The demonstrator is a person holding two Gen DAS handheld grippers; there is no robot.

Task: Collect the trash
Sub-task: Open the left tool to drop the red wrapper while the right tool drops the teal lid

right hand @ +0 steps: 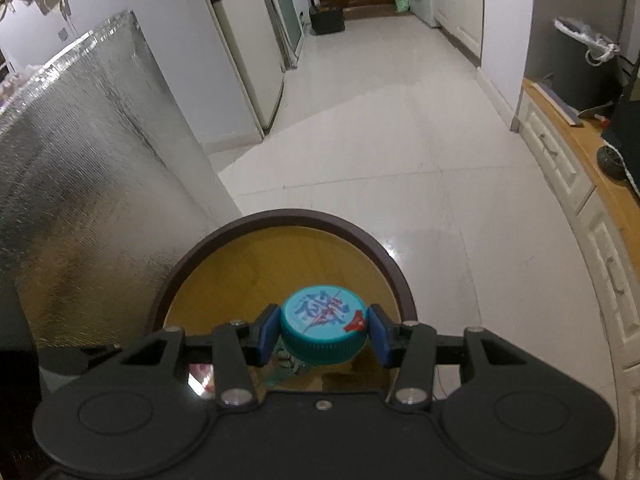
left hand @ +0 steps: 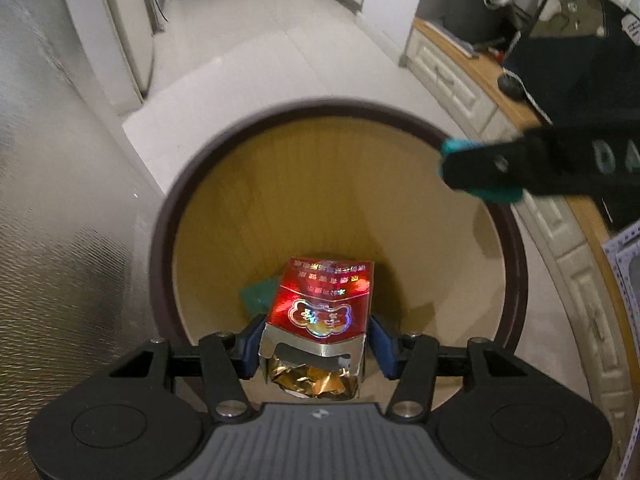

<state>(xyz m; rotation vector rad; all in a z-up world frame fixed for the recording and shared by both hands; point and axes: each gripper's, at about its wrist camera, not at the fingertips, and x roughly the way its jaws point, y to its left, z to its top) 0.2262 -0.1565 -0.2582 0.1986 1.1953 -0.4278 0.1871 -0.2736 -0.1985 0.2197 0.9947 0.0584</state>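
My left gripper [left hand: 316, 340] is shut on a red cigarette pack [left hand: 322, 308] with gold foil at its open end, held over the mouth of a round bin [left hand: 160, 248] with a dark brown rim and yellow inner wall. A green scrap [left hand: 258, 294] lies at the bin's bottom. My right gripper [right hand: 322, 332] is shut on a teal bottle cap [right hand: 322, 330] above the same bin [right hand: 280, 216]. In the left wrist view the right gripper [left hand: 480, 176] reaches in from the right over the bin's rim, its teal cap showing.
A silver foil-covered box [right hand: 80, 160] stands left of the bin. A refrigerator [right hand: 240, 60] stands behind it. A white cabinet with a wooden top [right hand: 568, 152] runs along the right, carrying dark objects. White tiled floor [right hand: 380, 140] stretches ahead.
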